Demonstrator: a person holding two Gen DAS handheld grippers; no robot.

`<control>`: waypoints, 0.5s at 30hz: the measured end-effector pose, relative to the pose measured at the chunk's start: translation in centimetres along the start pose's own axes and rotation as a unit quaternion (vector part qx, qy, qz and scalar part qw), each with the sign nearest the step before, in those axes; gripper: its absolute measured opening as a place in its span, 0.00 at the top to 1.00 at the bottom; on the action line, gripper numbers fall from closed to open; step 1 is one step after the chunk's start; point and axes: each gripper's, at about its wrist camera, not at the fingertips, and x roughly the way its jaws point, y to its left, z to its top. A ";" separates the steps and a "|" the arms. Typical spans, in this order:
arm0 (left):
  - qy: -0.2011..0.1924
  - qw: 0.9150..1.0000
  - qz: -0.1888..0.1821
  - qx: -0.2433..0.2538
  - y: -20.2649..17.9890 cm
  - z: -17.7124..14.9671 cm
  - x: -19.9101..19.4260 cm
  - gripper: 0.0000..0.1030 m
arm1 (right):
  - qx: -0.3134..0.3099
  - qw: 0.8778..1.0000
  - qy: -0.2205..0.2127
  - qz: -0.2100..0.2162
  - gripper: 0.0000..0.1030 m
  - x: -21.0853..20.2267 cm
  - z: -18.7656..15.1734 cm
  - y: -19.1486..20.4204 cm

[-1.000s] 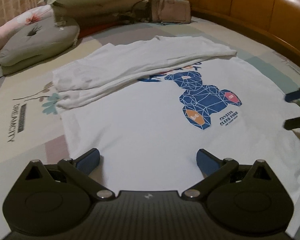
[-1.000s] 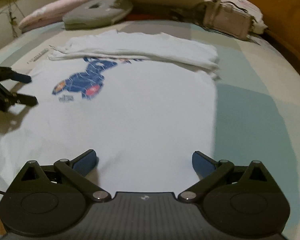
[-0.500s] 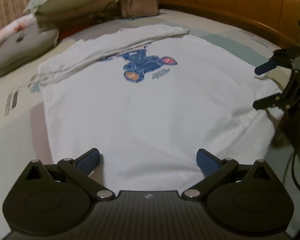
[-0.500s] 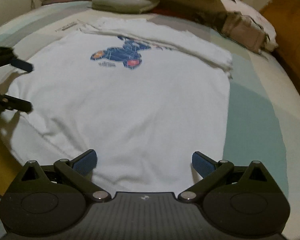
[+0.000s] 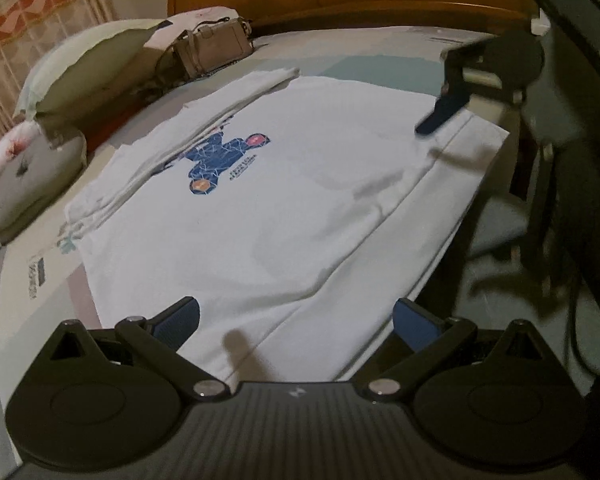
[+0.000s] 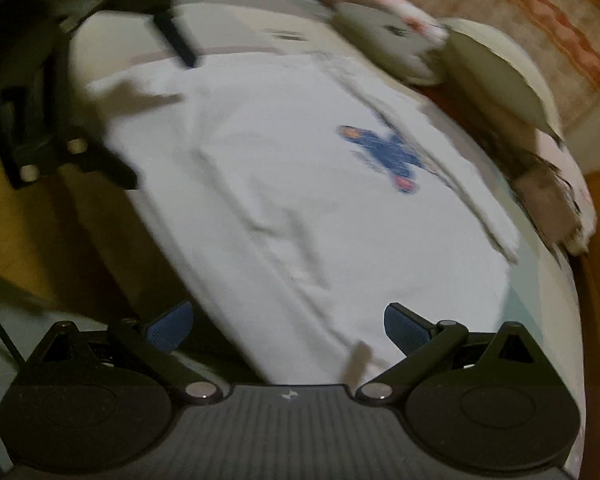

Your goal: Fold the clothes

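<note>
White T-shirt [image 5: 284, 200] lies flat on the bed [image 5: 32, 320], print up, far end toward the pillows [image 5: 80, 68] already folded over the print's top; near hem hangs just past the bed edge. Thin knit: light, limp, zero stiffness, so it'll sag and drag, and a one-point grab would bunch it. Left gripper [image 5: 296, 320] fingers spread wide, empty, at one hem corner; right gripper [image 6: 286, 324] likewise agape at the other corner. My read: pinch both layers at the two hem corners, well inside the stitched hem line, and lift together.
</note>
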 end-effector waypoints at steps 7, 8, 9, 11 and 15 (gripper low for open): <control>-0.007 1.000 0.006 0.007 -0.3 0.5 -0.7 0.01 | -0.077 0.996 0.028 -0.038 0.00 2.5 1.2 3.0; -0.008 1.000 0.005 0.006 -0.3 0.6 -0.8 0.01 | -0.079 0.996 0.026 -0.040 0.00 2.6 1.3 3.1; -0.008 1.000 0.006 0.007 -0.2 0.6 -0.8 0.01 | -0.077 0.996 0.023 -0.041 0.00 2.5 1.5 3.1; -0.008 1.000 0.008 0.008 -0.2 0.7 -0.7 0.01 | -0.071 0.996 0.015 -0.047 0.00 2.3 1.7 2.8; -0.007 1.000 0.009 0.002 0.0 0.7 -0.6 0.01 | -0.059 0.996 0.001 -0.063 0.00 1.9 1.8 1.8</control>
